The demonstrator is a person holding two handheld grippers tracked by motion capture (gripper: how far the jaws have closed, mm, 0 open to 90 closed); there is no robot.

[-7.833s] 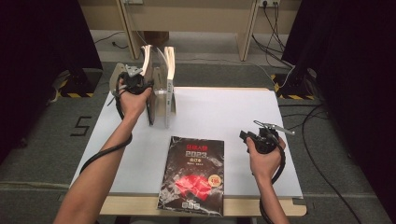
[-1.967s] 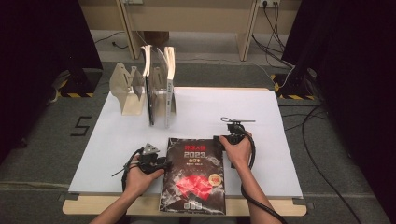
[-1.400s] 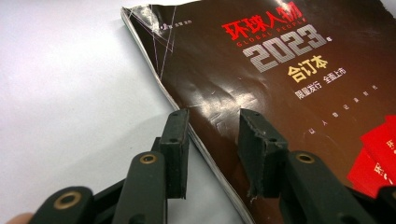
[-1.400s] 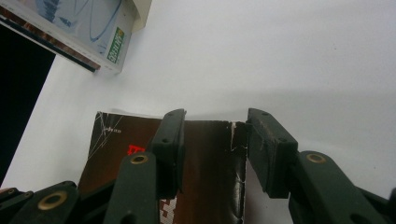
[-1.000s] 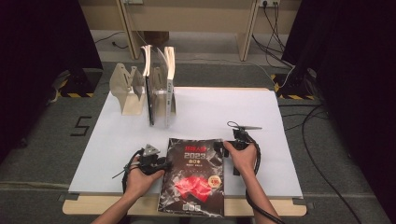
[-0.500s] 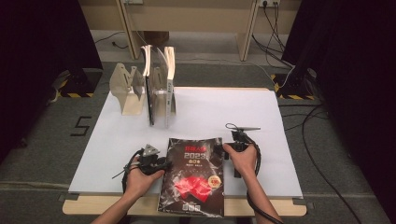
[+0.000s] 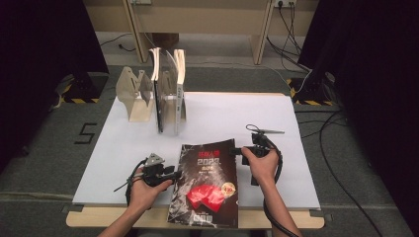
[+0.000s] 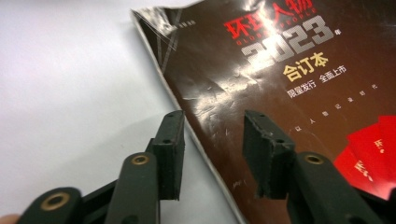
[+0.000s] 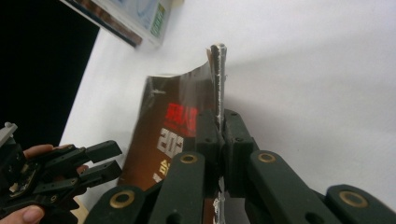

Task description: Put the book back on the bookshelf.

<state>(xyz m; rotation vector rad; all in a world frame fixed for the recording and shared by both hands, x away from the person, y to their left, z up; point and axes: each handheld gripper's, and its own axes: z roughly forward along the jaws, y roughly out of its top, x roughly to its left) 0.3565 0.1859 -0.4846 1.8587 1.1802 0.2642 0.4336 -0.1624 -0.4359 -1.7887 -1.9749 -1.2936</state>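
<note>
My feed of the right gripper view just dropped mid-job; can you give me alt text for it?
The right gripper has just closed its black jaws on the edge of the dark magazine, lifting that edge off the white table. At lower left, the left gripper stands open beside the cover. Standing books show at the top.

High view looks down on your table (image 7: pixel 276 113) from above your side, both gripper views sit low and close, sharing the magazine (image 7: pixel 207 182) (image 8: pixel 289 93) (image 9: pixel 173 130).
</note>
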